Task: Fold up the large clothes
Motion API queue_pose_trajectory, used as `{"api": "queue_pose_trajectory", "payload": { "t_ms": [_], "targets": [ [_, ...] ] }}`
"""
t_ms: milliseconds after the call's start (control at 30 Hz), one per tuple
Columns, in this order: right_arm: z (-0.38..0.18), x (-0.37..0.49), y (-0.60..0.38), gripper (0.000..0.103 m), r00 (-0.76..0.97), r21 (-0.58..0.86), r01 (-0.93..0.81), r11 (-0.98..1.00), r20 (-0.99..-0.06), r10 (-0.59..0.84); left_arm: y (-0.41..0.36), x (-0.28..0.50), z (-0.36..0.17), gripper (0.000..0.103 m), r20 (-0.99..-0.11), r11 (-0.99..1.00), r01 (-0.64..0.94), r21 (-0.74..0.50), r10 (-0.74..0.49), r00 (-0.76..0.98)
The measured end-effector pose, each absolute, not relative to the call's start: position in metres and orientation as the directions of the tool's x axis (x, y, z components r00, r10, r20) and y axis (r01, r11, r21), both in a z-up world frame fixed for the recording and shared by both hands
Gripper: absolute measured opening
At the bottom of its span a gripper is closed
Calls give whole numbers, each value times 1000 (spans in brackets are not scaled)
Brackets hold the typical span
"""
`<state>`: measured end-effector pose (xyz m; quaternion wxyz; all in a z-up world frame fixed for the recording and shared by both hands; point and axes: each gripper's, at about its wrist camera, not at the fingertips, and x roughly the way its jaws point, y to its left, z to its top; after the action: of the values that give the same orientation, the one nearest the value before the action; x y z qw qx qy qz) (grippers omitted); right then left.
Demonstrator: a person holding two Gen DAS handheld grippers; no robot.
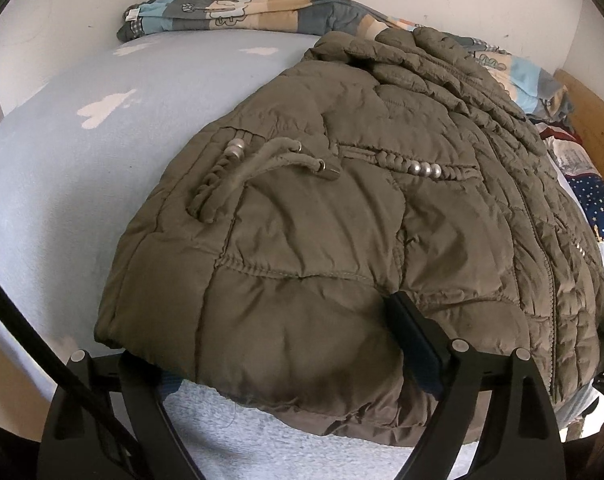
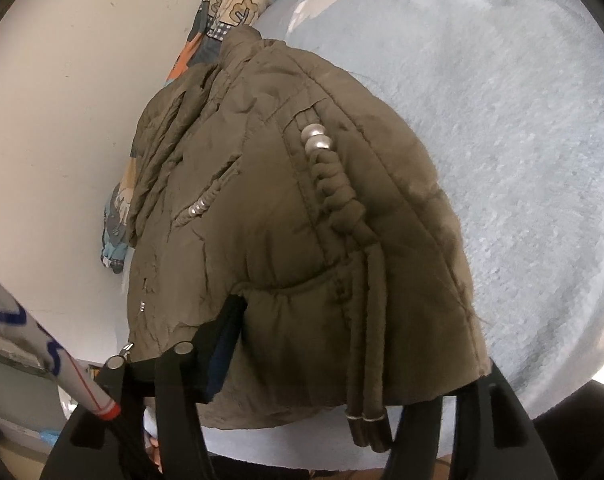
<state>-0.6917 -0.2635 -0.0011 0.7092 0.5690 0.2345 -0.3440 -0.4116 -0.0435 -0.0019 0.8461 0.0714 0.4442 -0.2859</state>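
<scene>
Jacket [image 1: 342,216], folded on bed [image 1: 62,184], hem between both spread claws, left gripper [image 1: 286,364] and right gripper [image 2: 342,360], neither clamping: puffy fold may spring open, drawcords [image 2: 366,400] snagging a finger.

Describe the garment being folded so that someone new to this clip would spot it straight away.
On the pale blue bed, in front of the patterned quilt by the wall, lies an olive-brown padded jacket. Unlike the bedding around it, it is plain, with braided cords and silver beads.

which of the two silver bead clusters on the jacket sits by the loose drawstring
The cluster at the jacket's left edge, topping the braided cord beside the drawstring; the other cluster lies mid-jacket.
</scene>
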Motion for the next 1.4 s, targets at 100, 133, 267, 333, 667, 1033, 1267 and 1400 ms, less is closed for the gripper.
{"api": "queue_pose_trajectory", "payload": {
  "t_ms": [100,133,267,333,667,1033,1267,1400],
  "targets": [
    [0,-689,-264,69,646,635,763,126,-734,-212,-45,-413,-3,90,-793,828,548,-117,-410,451],
    [1,-687,-264,69,639,626,768,133,-739,-212,-45,-413,-3,90,-791,829,547,-116,-410,454],
    [4,-680,-259,53,591,565,807,175,-773,-230,-45,-413,-2,90,-791,828,549,-113,-410,454],
    [4,-680,-259,43,596,568,803,181,-768,-233,-46,-414,0,90,-789,828,550,-108,-408,458],
    [6,-680,-254,36,600,563,800,210,-760,-251,-46,-417,4,81,-777,823,562,-84,-407,480],
    [16,-672,-250,29,568,507,820,265,-776,-275,-52,-428,20,41,-732,777,628,-32,-446,515],
    [33,-652,-236,27,482,352,858,373,-802,-352,-56,-436,24,34,-709,763,646,17,-447,545],
    [36,-648,-232,27,450,290,866,407,-809,-380,-57,-437,24,33,-705,759,650,35,-442,555]
  ]
}}
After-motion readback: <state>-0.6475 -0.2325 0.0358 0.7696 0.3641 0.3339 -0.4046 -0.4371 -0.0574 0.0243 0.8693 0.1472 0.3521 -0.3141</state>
